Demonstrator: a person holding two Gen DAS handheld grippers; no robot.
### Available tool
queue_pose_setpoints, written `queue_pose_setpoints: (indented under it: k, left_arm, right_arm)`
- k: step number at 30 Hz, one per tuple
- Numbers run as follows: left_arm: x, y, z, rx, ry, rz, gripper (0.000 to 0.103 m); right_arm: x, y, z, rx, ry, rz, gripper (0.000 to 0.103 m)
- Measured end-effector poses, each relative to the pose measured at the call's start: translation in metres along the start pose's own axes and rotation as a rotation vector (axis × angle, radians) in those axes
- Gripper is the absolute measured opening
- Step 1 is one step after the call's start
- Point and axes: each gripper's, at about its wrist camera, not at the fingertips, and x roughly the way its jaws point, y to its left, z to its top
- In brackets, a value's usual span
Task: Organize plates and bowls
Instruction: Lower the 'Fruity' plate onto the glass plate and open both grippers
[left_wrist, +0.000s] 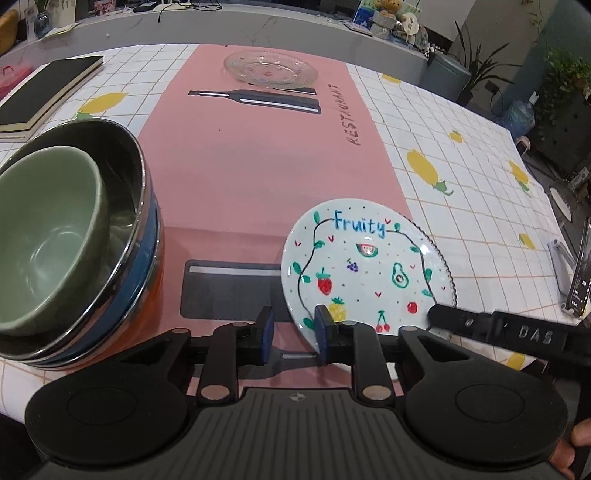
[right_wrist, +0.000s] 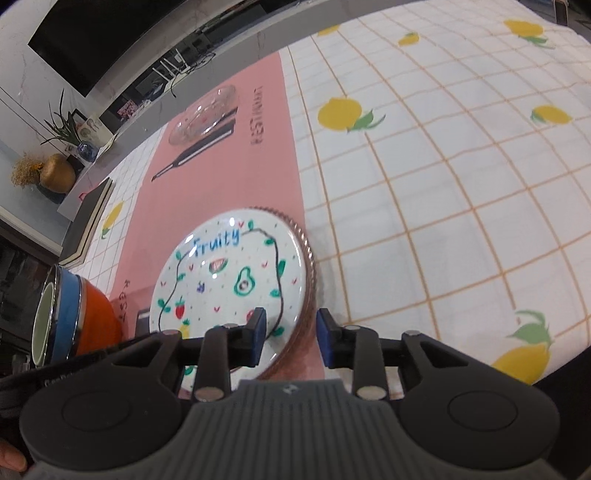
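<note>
Counted: three plates (left_wrist: 364, 258) (left_wrist: 270, 67) (right_wrist: 309, 258), four nested bowls (left_wrist: 48, 236), two grippers (left_wrist: 295, 338) (right_wrist: 290, 338), one book (left_wrist: 48, 92), one mat (left_wrist: 266, 147).

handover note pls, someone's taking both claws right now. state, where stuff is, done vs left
Left claw: open, nothing gripped, its right finger at the near rim of the fruit plate.
Right claw: open, straddling that plate's right rim, pads not pressing.
Fruit plate sits on a beaded plate on the pink mat.
Bowls: green bowl nested in the steel, blue and orange bowl stack, left side.
Glass plate alone at the far end.
Done: bowls nested, two plates stacked.
Left: probably glass plate onto the stack.
</note>
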Motion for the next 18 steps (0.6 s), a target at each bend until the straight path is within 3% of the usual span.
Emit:
queue_pose_setpoints:
  k: [8, 12, 18]
  left_arm:
    - [0.003, -0.014, 0.001, 0.09, -0.013, 0.017, 0.005]
    - [0.004, -0.024, 0.0, 0.174, -0.019, 0.05, 0.005]
    - [0.004, -0.025, 0.002, 0.164, -0.015, 0.031, 0.005]
  right_arm:
    - [-0.002, 0.003, 0.002, -0.012, -0.006, -0.016, 0.029]
    - [-0.001, 0.005, 0.003, -0.022, -0.004, -0.024, 0.029]
    - [0.001, 0.002, 0.008, -0.011, -0.008, -0.041, 0.022]
